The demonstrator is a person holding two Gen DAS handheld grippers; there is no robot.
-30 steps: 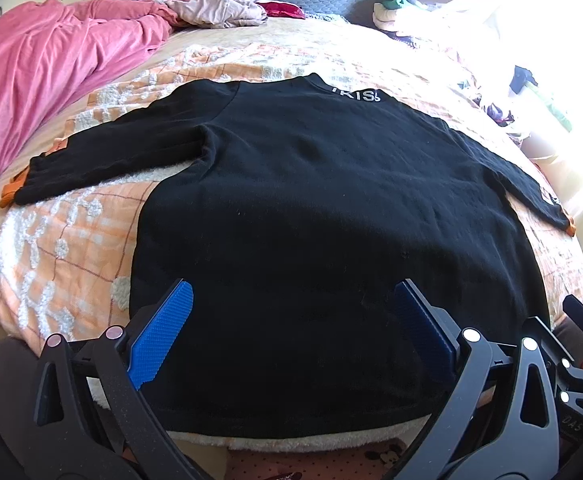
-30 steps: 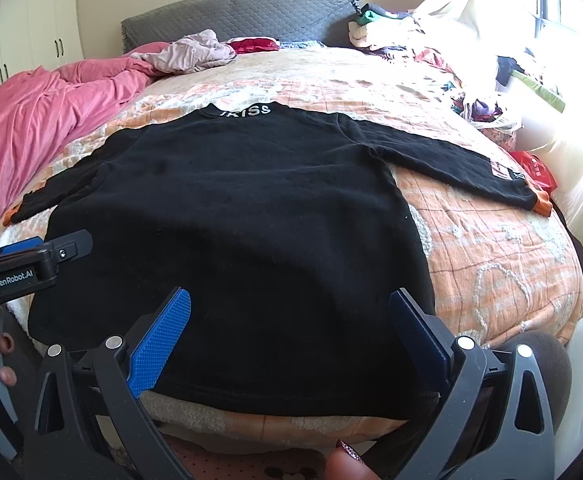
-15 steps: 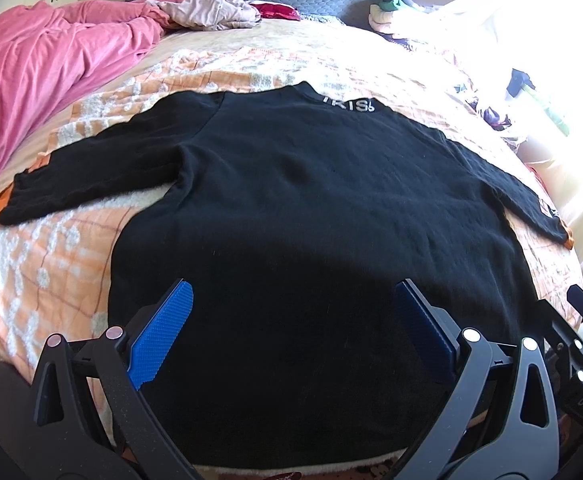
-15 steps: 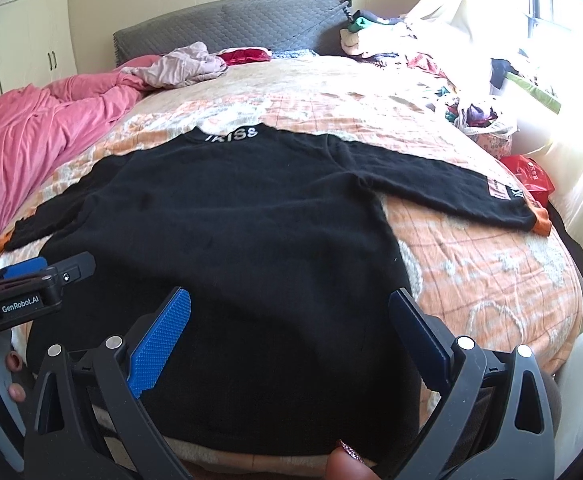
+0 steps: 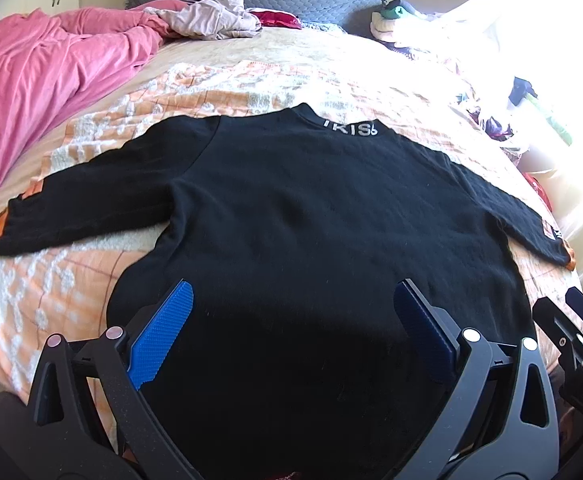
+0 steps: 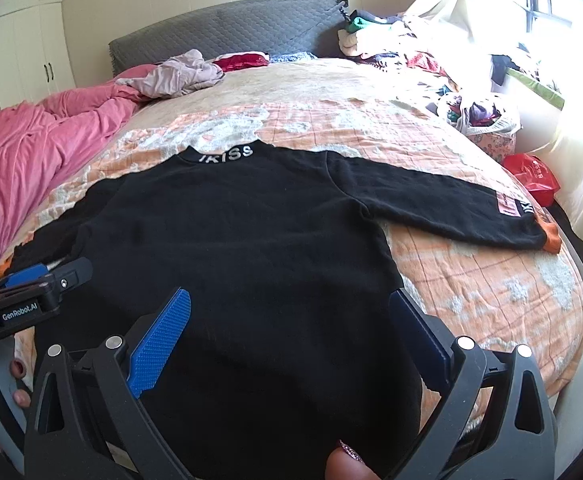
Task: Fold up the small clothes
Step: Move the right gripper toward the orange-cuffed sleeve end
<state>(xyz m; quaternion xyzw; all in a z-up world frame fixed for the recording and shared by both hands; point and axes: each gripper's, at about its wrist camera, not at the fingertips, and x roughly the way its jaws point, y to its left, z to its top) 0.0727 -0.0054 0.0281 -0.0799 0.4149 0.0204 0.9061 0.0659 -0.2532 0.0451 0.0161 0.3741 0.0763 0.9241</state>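
A small black long-sleeved sweater [image 5: 311, 220] lies flat on the bed, collar with white letters at the far end, both sleeves spread out with orange cuffs. It also shows in the right wrist view [image 6: 243, 248]. My left gripper [image 5: 291, 312] is open and empty, above the sweater's near hem on the left side. My right gripper [image 6: 291, 316] is open and empty, above the near hem on the right side. The right gripper also shows at the left wrist view's right edge [image 5: 579, 328], and the left gripper at the right wrist view's left edge [image 6: 39, 284].
An orange and white bedspread [image 6: 471, 280] covers the bed. A pink blanket [image 5: 43, 80] lies along the left side. Loose clothes [image 5: 215, 16] lie by the grey headboard [image 6: 231, 28]. Piles of clothes [image 6: 479, 112] and a red bag [image 6: 535, 176] sit at the right.
Both grippers have moved forward over the sweater's near hem and risen a little; the bed's front edge has dropped out of view. Both stay open.
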